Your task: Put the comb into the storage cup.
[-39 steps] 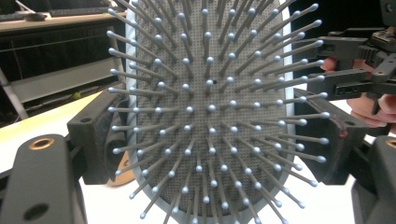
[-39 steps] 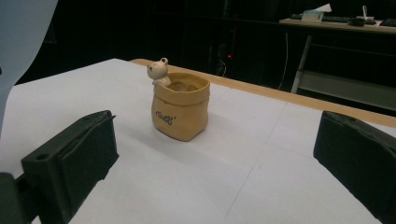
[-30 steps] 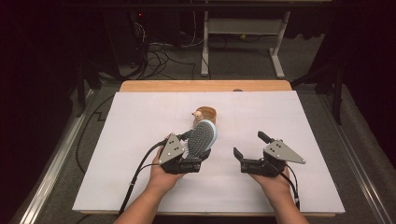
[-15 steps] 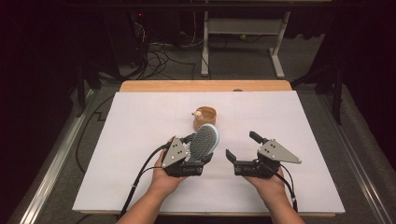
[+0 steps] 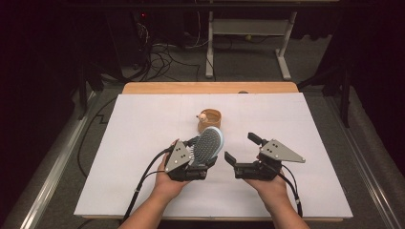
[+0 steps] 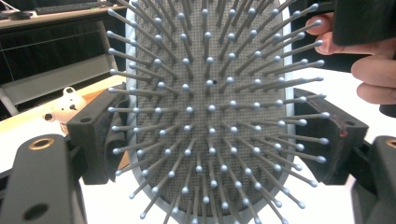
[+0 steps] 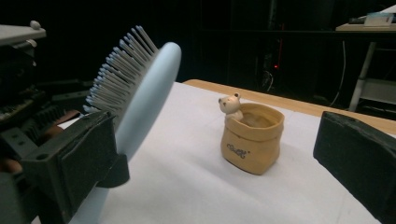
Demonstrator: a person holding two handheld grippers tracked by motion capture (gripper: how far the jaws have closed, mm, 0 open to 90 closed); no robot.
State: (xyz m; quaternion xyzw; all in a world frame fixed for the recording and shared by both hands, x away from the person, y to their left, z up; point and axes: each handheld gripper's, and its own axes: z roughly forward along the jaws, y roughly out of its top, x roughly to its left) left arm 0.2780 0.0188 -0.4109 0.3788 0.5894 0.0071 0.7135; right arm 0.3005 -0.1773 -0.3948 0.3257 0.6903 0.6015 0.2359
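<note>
Hairbrush (image 5: 208,145) in left gripper (image 5: 199,160) stands upright, bristles toward the person

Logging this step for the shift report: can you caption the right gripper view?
Pale blue oval hairbrush with grey bristles, clamped in the left gripper, beside a tan sack-shaped pot with a small bear figure.

hairbrush (image 5: 208,145) | pale blue oval paddle, grey pad, ball-tipped bristles | raised off table, tilted, bristles facing person
</note>
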